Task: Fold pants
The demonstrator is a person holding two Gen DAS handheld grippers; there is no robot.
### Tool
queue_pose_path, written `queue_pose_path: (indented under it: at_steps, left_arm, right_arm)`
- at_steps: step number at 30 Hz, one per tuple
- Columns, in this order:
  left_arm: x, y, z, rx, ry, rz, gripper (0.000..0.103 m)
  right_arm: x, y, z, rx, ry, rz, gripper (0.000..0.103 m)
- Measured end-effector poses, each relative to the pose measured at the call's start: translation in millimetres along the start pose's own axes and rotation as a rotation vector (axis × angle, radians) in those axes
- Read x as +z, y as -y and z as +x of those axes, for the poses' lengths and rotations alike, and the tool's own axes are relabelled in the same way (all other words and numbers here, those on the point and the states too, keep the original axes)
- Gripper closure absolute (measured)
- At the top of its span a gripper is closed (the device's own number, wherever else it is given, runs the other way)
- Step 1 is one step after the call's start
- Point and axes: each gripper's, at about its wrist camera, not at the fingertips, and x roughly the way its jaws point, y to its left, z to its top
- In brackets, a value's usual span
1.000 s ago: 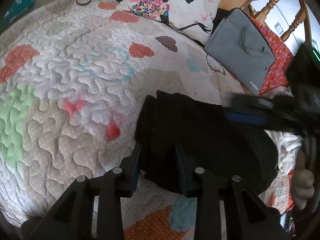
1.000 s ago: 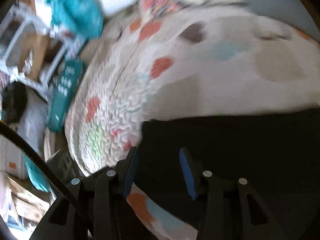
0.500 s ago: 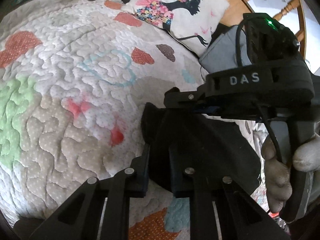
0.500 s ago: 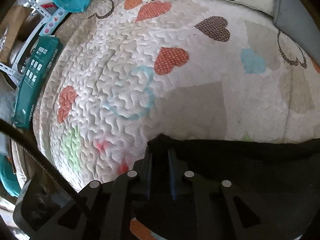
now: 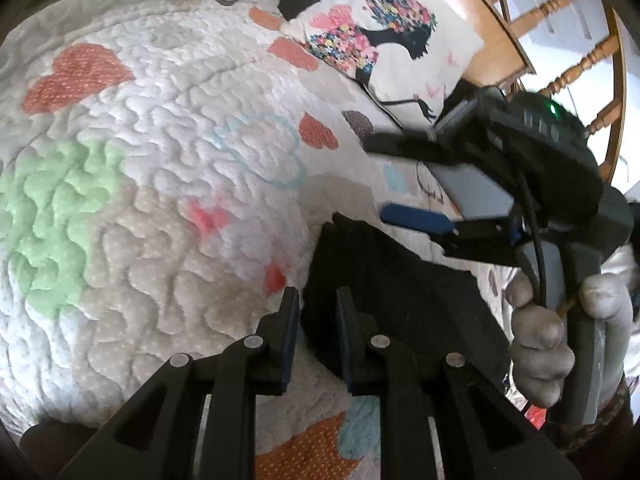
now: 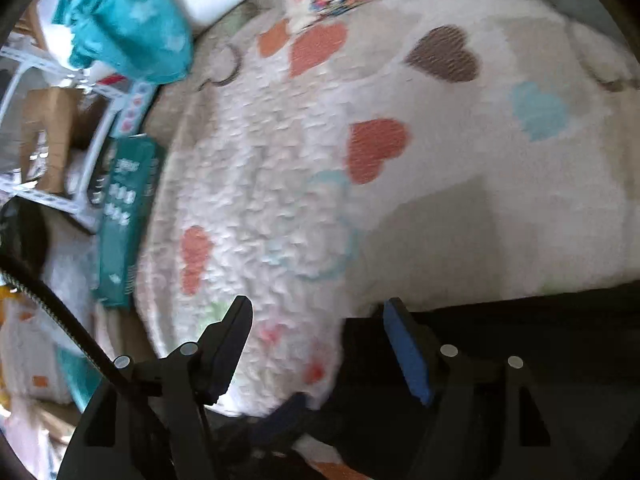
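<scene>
The black pants (image 5: 392, 292) lie folded in a flat pile on the quilted bed; they also show in the right wrist view (image 6: 520, 360) at the lower right. My left gripper (image 5: 318, 300) is open a little, its jaws straddling the pile's near-left edge without pinching it. My right gripper (image 6: 316, 312) is open wide and empty, lifted above the pile's corner; it also shows in the left wrist view (image 5: 384, 180), held in a gloved hand (image 5: 552, 332).
The heart-patterned quilt (image 5: 160, 184) covers the bed. A floral pillow (image 5: 384, 28) and a grey pouch (image 5: 472, 184) lie at the head, by a wooden headboard (image 5: 568, 16). A teal cloth (image 6: 128, 24), a teal box (image 6: 124, 216) and shelves (image 6: 52, 140) stand off the bed's left side.
Both grippers were shut on the pants' edge half a second ago. Both have opened and let go; the right has lifted up and away.
</scene>
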Motion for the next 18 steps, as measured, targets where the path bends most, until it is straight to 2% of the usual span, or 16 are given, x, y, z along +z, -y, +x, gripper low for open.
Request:
queue_pose_path:
  at_steps: [2, 5, 9, 11, 12, 14, 15, 18]
  left_arm:
    - [-1, -3, -1, -0.004, -0.014, -0.008, 0.077]
    - [-2, -3, -4, -0.006, -0.011, 0.001, 0.076]
    - [-4, 2, -1, 0.008, -0.007, 0.021, 0.070]
    - [-3, 3, 4, 0.002, -0.015, 0.027, 0.058]
    - [-4, 3, 5, -0.005, -0.022, 0.032, 0.055]
    - [-6, 8, 8, -0.010, -0.034, 0.051, 0.054]
    - [-7, 10, 10, -0.010, -0.037, 0.063, 0.053]
    - [-8, 21, 19, 0.009, -0.043, 0.113, 0.051]
  right_arm:
    - [-5, -6, 2, -0.099, -0.044, -0.061, 0.029]
    - [-14, -13, 17, -0.181, -0.126, -0.116, 0.029]
    - [-15, -16, 56, -0.328, -0.239, -0.141, 0.029]
    - [-12, -17, 71, -0.385, -0.274, -0.142, 0.029]
    - [-10, -19, 76, -0.407, -0.288, -0.150, 0.029]
    - [-8, -24, 80, -0.443, -0.304, -0.186, 0.041]
    - [-8, -26, 79, -0.474, -0.308, -0.217, 0.051]
    - [-7, -24, 75, -0.476, -0.306, -0.239, 0.071]
